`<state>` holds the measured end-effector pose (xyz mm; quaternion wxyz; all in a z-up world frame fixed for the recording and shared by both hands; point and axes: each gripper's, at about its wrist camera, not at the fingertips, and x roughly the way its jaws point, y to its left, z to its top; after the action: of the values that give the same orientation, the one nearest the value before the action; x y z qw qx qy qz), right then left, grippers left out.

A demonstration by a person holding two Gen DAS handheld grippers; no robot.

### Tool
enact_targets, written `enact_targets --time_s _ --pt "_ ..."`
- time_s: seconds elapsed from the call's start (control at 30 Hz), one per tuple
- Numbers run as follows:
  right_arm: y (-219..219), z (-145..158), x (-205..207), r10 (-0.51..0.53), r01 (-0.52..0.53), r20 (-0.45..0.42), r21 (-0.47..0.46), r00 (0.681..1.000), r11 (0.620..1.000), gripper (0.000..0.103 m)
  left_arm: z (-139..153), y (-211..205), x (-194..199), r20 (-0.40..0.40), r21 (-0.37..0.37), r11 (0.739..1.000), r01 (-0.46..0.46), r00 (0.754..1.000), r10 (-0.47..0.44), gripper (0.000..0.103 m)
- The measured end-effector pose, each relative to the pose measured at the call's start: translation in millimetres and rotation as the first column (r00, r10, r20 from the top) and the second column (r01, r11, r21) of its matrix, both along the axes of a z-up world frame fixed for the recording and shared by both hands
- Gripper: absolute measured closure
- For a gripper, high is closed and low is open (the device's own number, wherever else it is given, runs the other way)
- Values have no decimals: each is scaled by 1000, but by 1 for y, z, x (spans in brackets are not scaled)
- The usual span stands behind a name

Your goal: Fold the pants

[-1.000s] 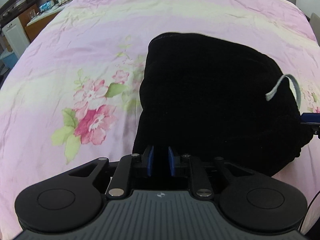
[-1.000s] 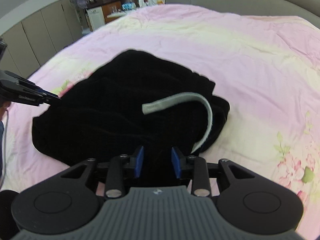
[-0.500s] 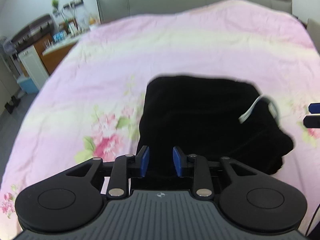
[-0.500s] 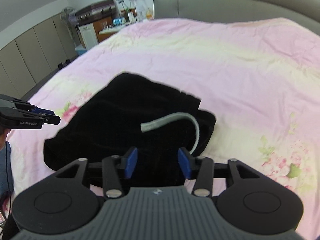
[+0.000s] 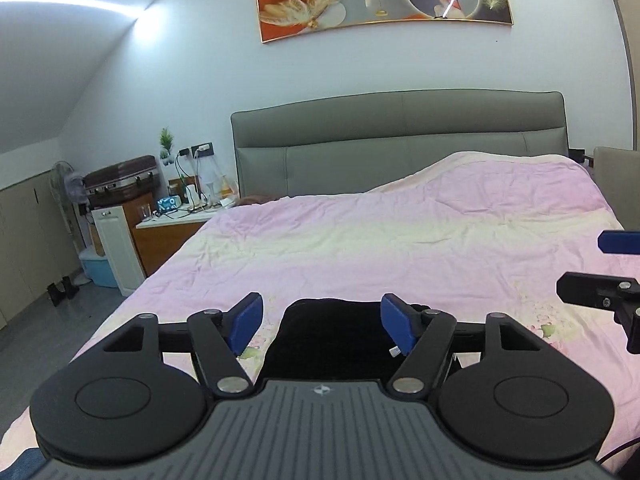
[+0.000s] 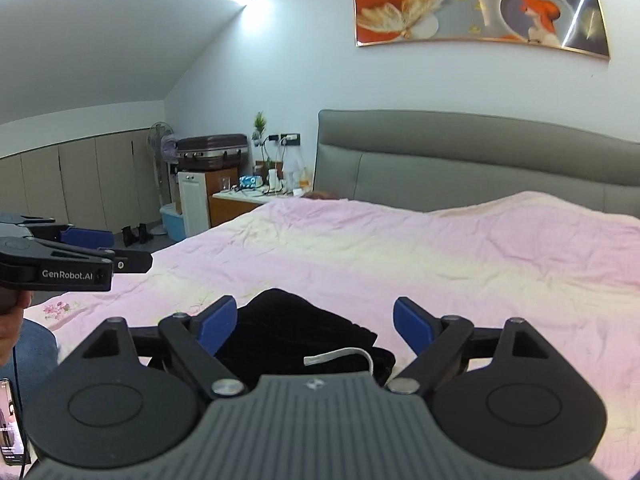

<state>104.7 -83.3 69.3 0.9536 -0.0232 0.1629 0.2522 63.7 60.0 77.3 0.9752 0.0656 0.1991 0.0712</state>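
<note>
The black pants (image 5: 332, 336) (image 6: 296, 336) lie folded into a compact bundle on the pink floral bedspread (image 5: 400, 248) (image 6: 420, 264), a white drawstring (image 6: 344, 356) trailing from their near right side. My left gripper (image 5: 322, 320) hangs above and behind the bundle, its jaws opening wide with nothing held between them. Likewise my right gripper (image 6: 316, 324) hovers clear of the pants, its jaws opening and empty. Each gripper shows at the edge of the other's view: the right gripper (image 5: 612, 276) and the left gripper (image 6: 100, 252).
A grey padded headboard (image 5: 400, 140) backs the bed. To the left stand a cluttered nightstand (image 5: 172, 236), a white cabinet (image 5: 116, 248), a suitcase (image 6: 212, 152), a fan (image 6: 160, 148) and a blue bin (image 5: 98, 268). A phone (image 6: 10, 420) and a hand (image 6: 12, 316) sit at lower left.
Both grippers let go of the pants, opened wide, rose and pulled back, tilting up so the headboard and wall came into view. The pants stay folded on the bed.
</note>
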Motion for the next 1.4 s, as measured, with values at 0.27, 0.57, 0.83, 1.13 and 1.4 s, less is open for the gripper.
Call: enact_targets --time_s 0.27,0.57,0.83,1.13,1.4 --pt "-19 1 -67 -90 87 59 52 994 995 13 -21 -31 -23 7 27 999 24 1000 -24 11" --pt "-32 -39 -76 -177 180 -45 75 983 981 10 -35 -32 -38 34 -69 998 8 999 -6 7" --pt "-31 -65 -64 -213 214 -100 -2 972 977 5 -66 -35 -20 -151 -100 995 16 988 -31 7" --pt "-19 -95 -47 -188 181 -209 -51 960 982 5 -96 -35 -16 -262 -131 991 9 964 -43 7" --pt "-14 -101 -43 -171 163 -239 -52 956 985 5 -100 -30 -15 -300 -164 986 -7 953 -43 7"
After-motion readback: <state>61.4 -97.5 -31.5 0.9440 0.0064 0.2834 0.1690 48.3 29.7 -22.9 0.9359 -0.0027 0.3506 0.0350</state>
